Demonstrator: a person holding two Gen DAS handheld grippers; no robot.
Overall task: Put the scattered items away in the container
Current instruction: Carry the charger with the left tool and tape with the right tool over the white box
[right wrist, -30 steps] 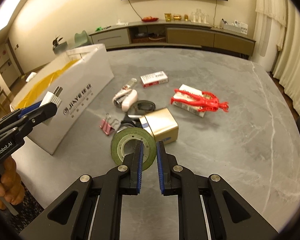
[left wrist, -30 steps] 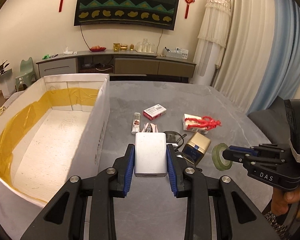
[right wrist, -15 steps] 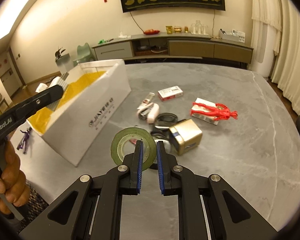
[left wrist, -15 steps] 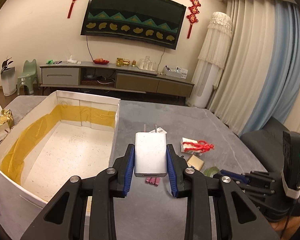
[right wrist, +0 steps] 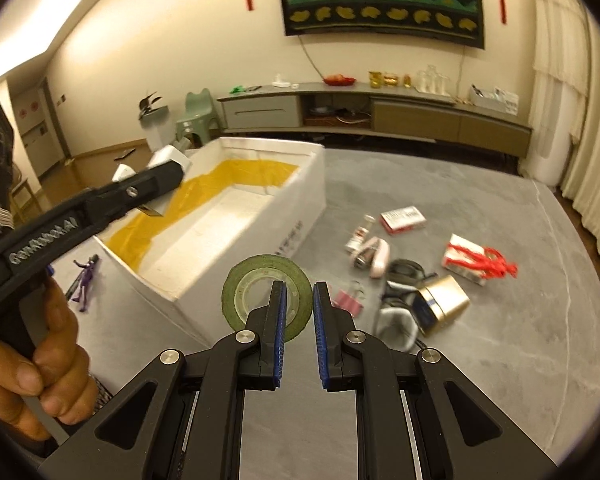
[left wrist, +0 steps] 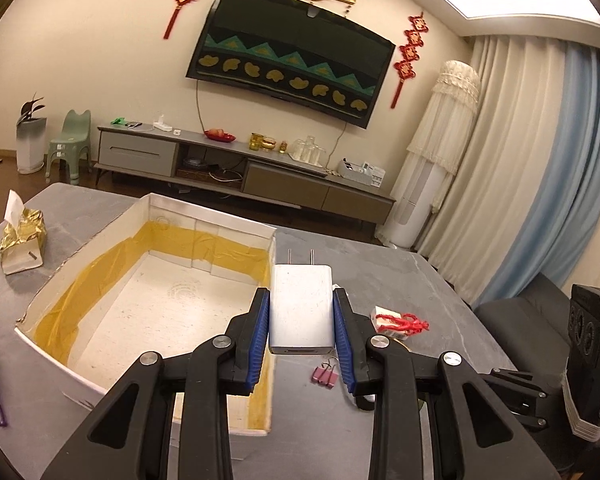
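Note:
The white cardboard box [left wrist: 204,211], lined with yellow tape, lies open with nothing in it. My left gripper [left wrist: 301,300] is shut on a white charger [left wrist: 301,312], prongs pointing away, held in the air at the box's right wall. In the right wrist view the left gripper [right wrist: 168,170] hovers above the box [right wrist: 300,216] with the charger [right wrist: 168,156]. My right gripper [right wrist: 299,292] is shut on the rim of a green tape roll [right wrist: 240,280], held in the air by the box's near corner.
On the grey table right of the box lie a red-and-white pack [right wrist: 403,219], a pink stapler [right wrist: 374,256], pink binder clips [right wrist: 348,300], a gold box [right wrist: 444,302], a black cable [right wrist: 408,272] and a red figure [right wrist: 480,262]. A purple figure [right wrist: 85,276] and gold bag [left wrist: 22,236] sit left of the box.
Both grippers have risen off the table and moved left to the box, the left carrying the charger, the right carrying the tape roll. Both grips stay shut.

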